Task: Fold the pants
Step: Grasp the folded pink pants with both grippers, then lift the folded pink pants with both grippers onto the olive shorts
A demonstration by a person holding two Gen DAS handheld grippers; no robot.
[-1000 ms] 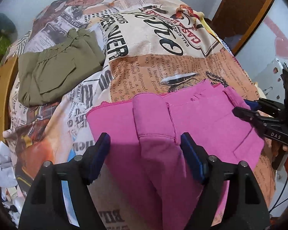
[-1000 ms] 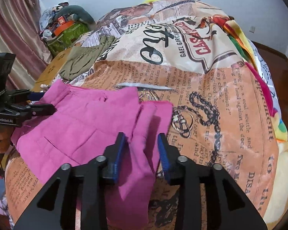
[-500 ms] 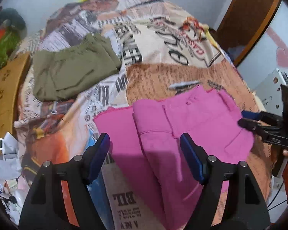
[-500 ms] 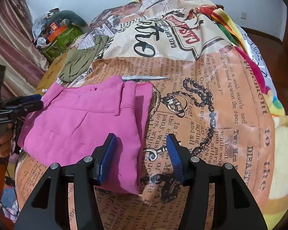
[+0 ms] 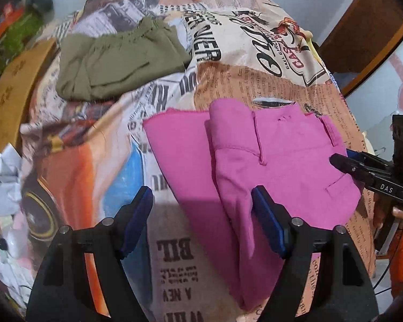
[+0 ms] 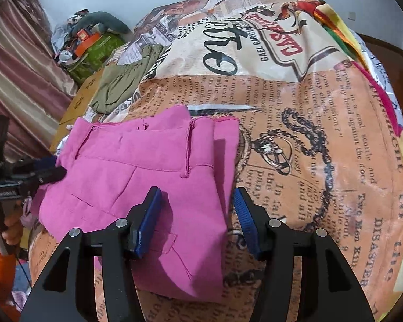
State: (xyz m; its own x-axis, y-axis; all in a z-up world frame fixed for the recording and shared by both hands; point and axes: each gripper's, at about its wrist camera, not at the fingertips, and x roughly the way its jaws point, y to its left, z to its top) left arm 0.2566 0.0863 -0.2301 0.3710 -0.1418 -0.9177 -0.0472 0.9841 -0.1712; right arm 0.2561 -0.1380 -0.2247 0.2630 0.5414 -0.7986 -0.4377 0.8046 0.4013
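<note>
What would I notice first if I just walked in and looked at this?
The bright pink pants jump out first, lying folded on the bedspread printed like old newspapers, right in front of both cameras. Farther back, near the bed's left edge, sits a folded olive-green garment. The right hand-held gripper hangs open over the pants' near edge, its jaws having just been opening with nothing clamped between them.

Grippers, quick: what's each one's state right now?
Left gripper: open, holding nothing.
Right gripper: jaws just opening, released, over the pink pants.
</note>
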